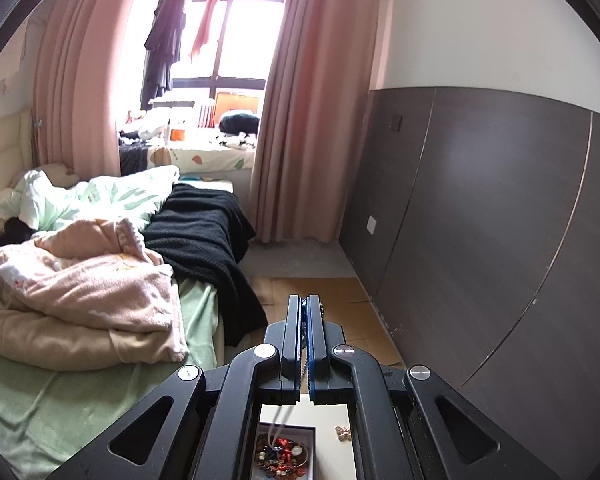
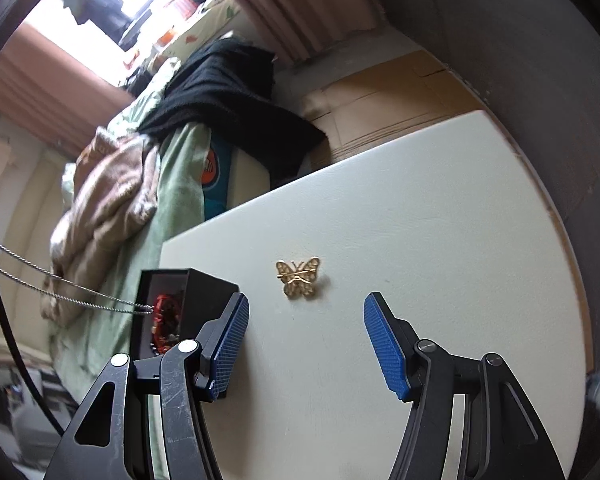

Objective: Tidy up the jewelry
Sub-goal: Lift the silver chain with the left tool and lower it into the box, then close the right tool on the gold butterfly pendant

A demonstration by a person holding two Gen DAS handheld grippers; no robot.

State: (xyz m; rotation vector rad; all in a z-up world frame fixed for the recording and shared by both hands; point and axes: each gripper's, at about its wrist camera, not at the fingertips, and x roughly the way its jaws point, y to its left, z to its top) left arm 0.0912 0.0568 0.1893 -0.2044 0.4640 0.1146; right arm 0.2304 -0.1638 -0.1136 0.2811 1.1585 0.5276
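Note:
My left gripper (image 1: 304, 304) is shut on a thin silver necklace chain (image 1: 305, 356), held up above the table. The chain hangs down from between the fingers into a small black jewelry box (image 1: 288, 427) full of red and beaded pieces. In the right wrist view the same chain (image 2: 80, 294) runs taut from the left edge down into the box (image 2: 204, 292). A gold butterfly brooch (image 2: 299, 277) lies on the white table (image 2: 420, 220), just ahead of my right gripper (image 2: 306, 312), which is open with nothing between its blue pads. The brooch (image 1: 343, 433) also shows under the left gripper.
A bed with pink and green blankets (image 1: 84, 280) and a black throw (image 1: 204, 232) lies left of the table. A dark panelled wall (image 1: 500, 220) stands on the right. Cardboard covers the floor (image 2: 380, 92) beyond the table's far edge. A black cable (image 2: 4, 332) hangs at the left.

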